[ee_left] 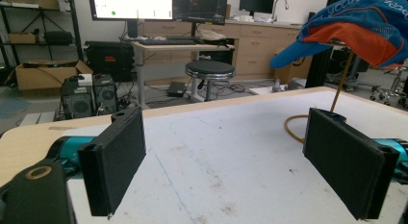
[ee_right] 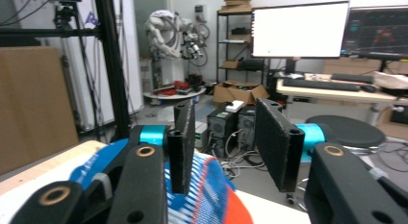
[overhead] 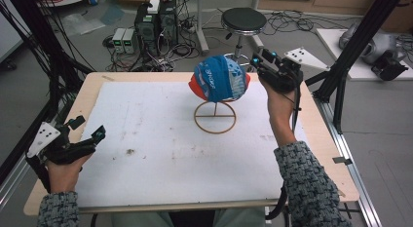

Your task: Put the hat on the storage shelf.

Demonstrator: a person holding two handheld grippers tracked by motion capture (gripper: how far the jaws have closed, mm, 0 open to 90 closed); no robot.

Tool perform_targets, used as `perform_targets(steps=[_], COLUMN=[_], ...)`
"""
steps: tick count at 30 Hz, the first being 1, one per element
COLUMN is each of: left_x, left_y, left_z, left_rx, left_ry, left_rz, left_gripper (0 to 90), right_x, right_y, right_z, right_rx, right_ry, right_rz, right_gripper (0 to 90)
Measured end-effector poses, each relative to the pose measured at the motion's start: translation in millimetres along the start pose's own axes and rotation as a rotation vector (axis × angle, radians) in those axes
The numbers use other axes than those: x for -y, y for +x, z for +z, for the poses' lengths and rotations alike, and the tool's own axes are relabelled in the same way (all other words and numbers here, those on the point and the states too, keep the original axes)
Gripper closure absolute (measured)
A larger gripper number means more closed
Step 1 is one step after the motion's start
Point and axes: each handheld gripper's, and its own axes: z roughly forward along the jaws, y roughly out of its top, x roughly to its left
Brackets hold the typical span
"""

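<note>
Blue cap (overhead: 220,79) tops a wire stand (overhead: 215,117); right gripper (overhead: 256,61) half-open beside it, left gripper (overhead: 89,130) wide.

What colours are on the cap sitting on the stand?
The cloth cap is blue with orange and white print, clearest in the high view.

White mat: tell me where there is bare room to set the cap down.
The white mat lies bare from the left gripper across to the ring base, and along the near edge between the forearms. The far right is crowded: the cap sits on its stand there, with the right gripper open beside it.
</note>
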Motion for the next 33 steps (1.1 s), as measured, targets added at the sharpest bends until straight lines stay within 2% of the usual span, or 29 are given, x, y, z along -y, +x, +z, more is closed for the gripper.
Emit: perform_targets(steps=[14,19,29,33], left_x=[0.8,0.8,0.4,0.3], left_y=[-1.9,-2.2,-4.5,-5.6], left_z=[3.1,4.4,10.6,12.4], left_rx=[0.006,0.010,0.027,0.031], left_ry=[0.005,0.006,0.006,0.007], left_rz=[0.000,-0.001,0.001,0.004], left_gripper=[15.2,15.2,15.2,15.2], right_x=[10.3,17.1,35.6,42.5], right_y=[-23.2,-35.5,-42.1,-41.9], right_z=[-38.8,-54.7,-77.9,-83.8], right_rx=[0.076,0.112,0.173,0.182], right_ry=[-0.007,0.000,-0.001,0.001], right_rz=[0.011,0.050,0.048,0.047], right_gripper=[47.7,39.0,25.2,20.9])
